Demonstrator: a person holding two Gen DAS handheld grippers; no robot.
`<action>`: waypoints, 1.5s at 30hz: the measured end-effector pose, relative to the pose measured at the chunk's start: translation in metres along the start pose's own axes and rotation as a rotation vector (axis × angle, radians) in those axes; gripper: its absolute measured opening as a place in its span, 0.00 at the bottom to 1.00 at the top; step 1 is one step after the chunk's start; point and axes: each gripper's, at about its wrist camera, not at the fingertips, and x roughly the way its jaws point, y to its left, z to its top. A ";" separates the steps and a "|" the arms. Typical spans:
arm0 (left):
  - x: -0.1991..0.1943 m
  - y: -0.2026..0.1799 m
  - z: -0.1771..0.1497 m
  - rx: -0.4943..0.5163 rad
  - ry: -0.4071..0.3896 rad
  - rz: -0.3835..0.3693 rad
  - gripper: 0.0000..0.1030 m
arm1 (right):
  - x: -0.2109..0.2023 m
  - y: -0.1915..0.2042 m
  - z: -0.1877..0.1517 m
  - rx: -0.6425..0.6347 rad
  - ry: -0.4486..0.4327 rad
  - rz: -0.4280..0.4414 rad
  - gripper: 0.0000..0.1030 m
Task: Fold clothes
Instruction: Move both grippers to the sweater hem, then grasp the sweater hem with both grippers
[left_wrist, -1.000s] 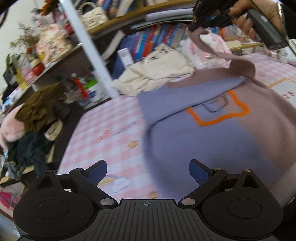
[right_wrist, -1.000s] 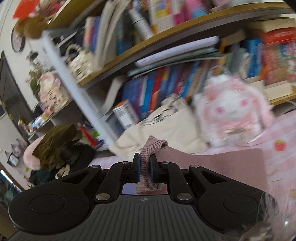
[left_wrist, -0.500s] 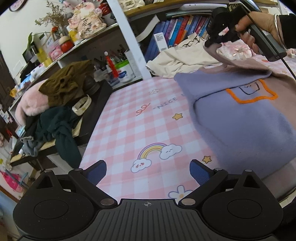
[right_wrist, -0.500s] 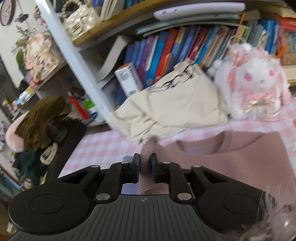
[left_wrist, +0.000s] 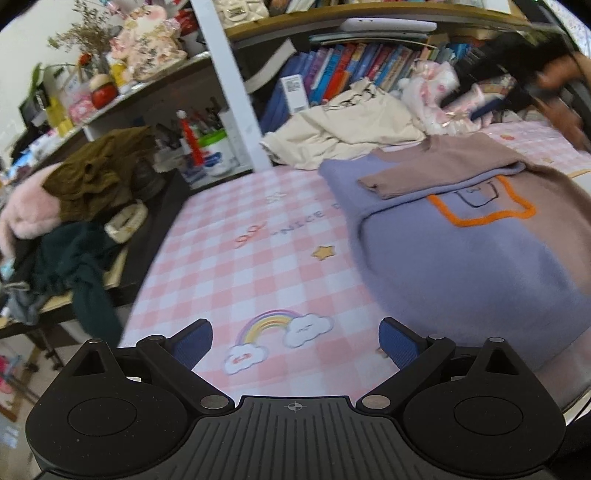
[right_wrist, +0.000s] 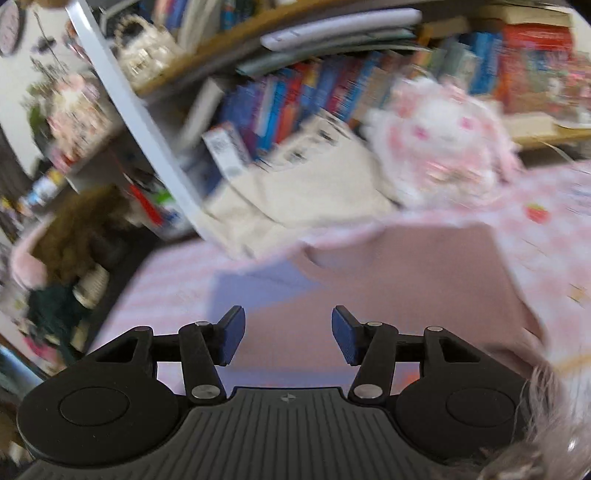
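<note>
While the left gripper (left_wrist: 295, 341) hovers with its blue pads spread wide and nothing between them, the sweater (left_wrist: 458, 236) lies at its 1 o'clock on the pink checked cloth (left_wrist: 236, 258). The sweater is lilac and mauve with an orange outlined patch, and a mauve sleeve (left_wrist: 439, 166) is folded across its upper part, touching the lilac panel. Its near hem curves round close to the right pad; the left pad stands over bare cloth beside a rainbow print (left_wrist: 273, 328).

In the right wrist view the right gripper (right_wrist: 288, 336) also has its pads apart and holds nothing. It hangs above the sweater (right_wrist: 399, 280), which fills the ground from 11 to 2 o'clock ahead of the pads. This view is heavily blurred, so whether the pads touch the fabric cannot be told. In the left view the right gripper and a hand (left_wrist: 557, 74) show only as a dark smear at 1 o'clock.

Open cloth runs from 10 to 12 o'clock of the left gripper, up to the far edge. There a cream garment (left_wrist: 343, 129) is heaped at the sweater's far edge, below a shelf of books (left_wrist: 343, 70), with a pink plush (right_wrist: 443, 140) just beside it. At 9 to 10 o'clock the cloth's left edge meets a pile of dark clothes (left_wrist: 77, 229).
</note>
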 end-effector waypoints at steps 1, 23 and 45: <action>0.003 -0.002 0.002 -0.001 0.001 -0.015 0.96 | -0.007 -0.005 -0.009 -0.008 0.013 -0.030 0.51; 0.016 -0.019 0.009 -0.351 0.088 -0.176 0.96 | -0.138 -0.065 -0.147 0.007 0.064 -0.471 1.00; 0.011 -0.024 -0.022 -0.679 0.270 -0.085 0.43 | -0.152 -0.122 -0.152 0.117 0.163 -0.153 0.43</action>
